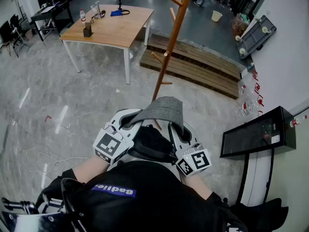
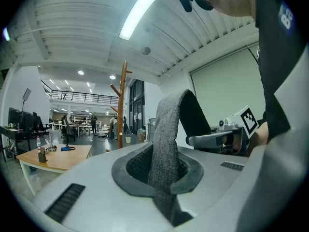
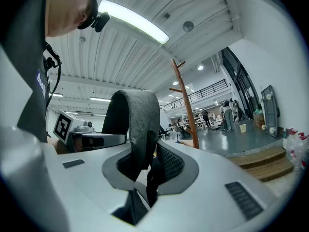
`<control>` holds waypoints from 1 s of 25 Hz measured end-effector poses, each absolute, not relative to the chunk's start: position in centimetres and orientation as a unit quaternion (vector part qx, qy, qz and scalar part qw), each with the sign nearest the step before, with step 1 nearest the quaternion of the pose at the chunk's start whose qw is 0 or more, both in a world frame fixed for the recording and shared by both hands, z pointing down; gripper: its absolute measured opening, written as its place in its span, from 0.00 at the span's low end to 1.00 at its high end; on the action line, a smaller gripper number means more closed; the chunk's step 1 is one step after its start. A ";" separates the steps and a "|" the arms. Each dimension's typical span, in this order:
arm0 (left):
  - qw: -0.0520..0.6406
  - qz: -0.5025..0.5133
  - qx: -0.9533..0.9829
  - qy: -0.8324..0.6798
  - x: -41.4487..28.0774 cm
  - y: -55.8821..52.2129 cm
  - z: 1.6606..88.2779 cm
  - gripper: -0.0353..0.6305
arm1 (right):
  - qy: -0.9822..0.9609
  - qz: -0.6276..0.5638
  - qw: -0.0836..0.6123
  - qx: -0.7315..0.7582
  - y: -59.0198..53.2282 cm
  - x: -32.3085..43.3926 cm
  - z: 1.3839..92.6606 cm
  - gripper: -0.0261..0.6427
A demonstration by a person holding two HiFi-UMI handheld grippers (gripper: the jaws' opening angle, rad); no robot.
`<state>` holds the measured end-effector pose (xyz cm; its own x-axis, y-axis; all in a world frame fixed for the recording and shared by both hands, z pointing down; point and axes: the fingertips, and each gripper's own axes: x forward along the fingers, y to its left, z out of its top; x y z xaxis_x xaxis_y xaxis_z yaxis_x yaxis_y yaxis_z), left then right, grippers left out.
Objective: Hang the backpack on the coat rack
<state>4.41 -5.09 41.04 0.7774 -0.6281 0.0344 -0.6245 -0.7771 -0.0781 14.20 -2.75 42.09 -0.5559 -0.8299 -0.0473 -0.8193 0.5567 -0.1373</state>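
A black backpack hangs close in front of me by its grey strap, which arches up between both grippers. My left gripper is shut on the strap's left end, and my right gripper is shut on its right end. Both grippers point level at the wooden coat rack, which stands just ahead with bare pegs. The rack also shows in the left gripper view, and in the right gripper view the rack rises beyond the strap. The bag's lower part is hidden behind my body.
A wooden table with small items stands to the far left. Low wooden pallets lie behind the rack. A black cabinet stands against the right wall. Grey floor stretches to the left.
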 end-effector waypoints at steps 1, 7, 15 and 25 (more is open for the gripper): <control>0.030 -0.030 -0.942 0.333 4.4 -5.1 41.1 0.10 | 0.880 -0.050 0.053 -0.468 -2.8 14.2 42.1 0.13; 0.027 -0.030 -0.942 0.335 4.2 -5.5 40.9 0.10 | 0.881 -0.052 0.052 -0.468 -3.2 14.0 42.0 0.13; 0.023 -0.032 -0.941 0.336 4.1 -5.7 41.1 0.10 | 0.884 -0.062 0.060 -0.460 -3.4 13.9 42.0 0.14; 0.022 -0.024 -0.941 0.338 2.8 -6.2 41.2 0.10 | 0.886 -0.059 0.055 -0.456 -3.9 12.5 42.0 0.14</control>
